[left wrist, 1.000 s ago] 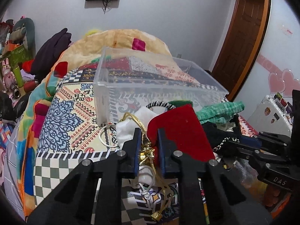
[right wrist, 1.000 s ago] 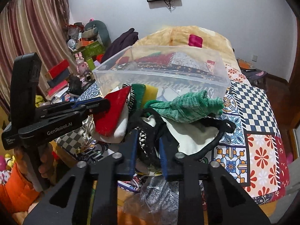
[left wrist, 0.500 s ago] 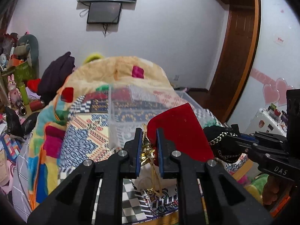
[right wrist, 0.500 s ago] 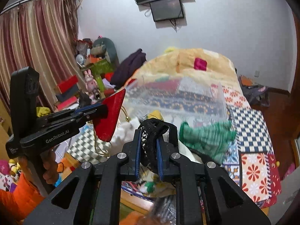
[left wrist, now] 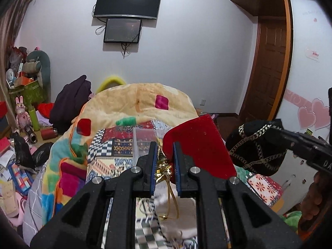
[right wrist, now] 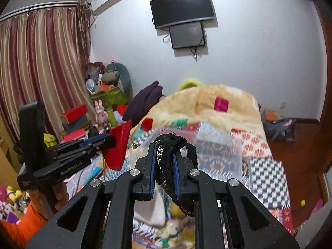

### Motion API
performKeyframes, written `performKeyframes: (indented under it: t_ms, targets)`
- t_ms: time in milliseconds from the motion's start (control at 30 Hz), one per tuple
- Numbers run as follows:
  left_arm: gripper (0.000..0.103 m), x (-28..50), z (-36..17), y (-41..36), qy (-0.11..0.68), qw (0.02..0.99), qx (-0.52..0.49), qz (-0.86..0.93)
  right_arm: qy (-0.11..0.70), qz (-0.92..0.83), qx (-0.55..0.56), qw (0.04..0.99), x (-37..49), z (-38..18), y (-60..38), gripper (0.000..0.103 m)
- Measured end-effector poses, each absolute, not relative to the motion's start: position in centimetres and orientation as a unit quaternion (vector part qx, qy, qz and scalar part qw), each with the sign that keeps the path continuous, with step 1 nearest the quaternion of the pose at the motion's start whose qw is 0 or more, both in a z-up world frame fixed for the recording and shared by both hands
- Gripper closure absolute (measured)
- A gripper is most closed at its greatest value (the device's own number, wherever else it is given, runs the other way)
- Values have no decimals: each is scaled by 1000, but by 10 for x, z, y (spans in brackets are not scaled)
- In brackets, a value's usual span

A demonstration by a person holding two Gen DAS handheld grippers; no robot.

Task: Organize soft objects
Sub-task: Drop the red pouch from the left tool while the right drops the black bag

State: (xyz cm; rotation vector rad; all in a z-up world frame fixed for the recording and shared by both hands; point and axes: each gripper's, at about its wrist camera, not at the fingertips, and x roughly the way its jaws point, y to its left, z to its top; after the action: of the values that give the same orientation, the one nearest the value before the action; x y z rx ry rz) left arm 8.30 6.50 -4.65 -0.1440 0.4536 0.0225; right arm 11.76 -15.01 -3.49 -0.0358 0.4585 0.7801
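Note:
My left gripper (left wrist: 164, 147) is shut on a red velvet pouch (left wrist: 197, 145) at its gold tassel cord (left wrist: 164, 166), held up above the bed. It also shows in the right wrist view (right wrist: 119, 147), where the left gripper (right wrist: 108, 141) is at left. My right gripper (right wrist: 164, 147) is shut on a black pouch with braided trim (right wrist: 169, 151), lifted in the air; the black pouch shows at right in the left wrist view (left wrist: 255, 145). A clear plastic bin (right wrist: 215, 143) sits on the patterned bed below and beyond both grippers.
A quilt-covered bed (left wrist: 116, 143) with a beige blanket heap (left wrist: 145, 101) lies ahead. More soft items lie blurred below the grippers (right wrist: 161, 213). Clutter, toys and boxes stand at left (right wrist: 103, 95). A wooden door (left wrist: 267, 70) is at right.
Both grippers rose from the pile of soft items, each carrying its pouch, and the views tilted up toward the wall and television. The pile and bin dropped low in view.

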Motion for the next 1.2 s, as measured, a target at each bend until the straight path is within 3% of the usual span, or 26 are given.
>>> performKeyframes:
  t_ms: [200,600,1000,1200]
  targets:
    - [89,120,-52,66,239,970,-40,33,222,355,-30,908,144,-33,-138,90]
    - [89,202,-105,67,337,940,-19,44,318,331,-57,887,208,-82,-114,90]
    - [89,222,-134,52,393,919,10,30,392,330,-85,855,224,-115,-99,88]
    - [79,215,-129,55,392,920,-7,17,387,328,-104,855,215,-112,-99,83]
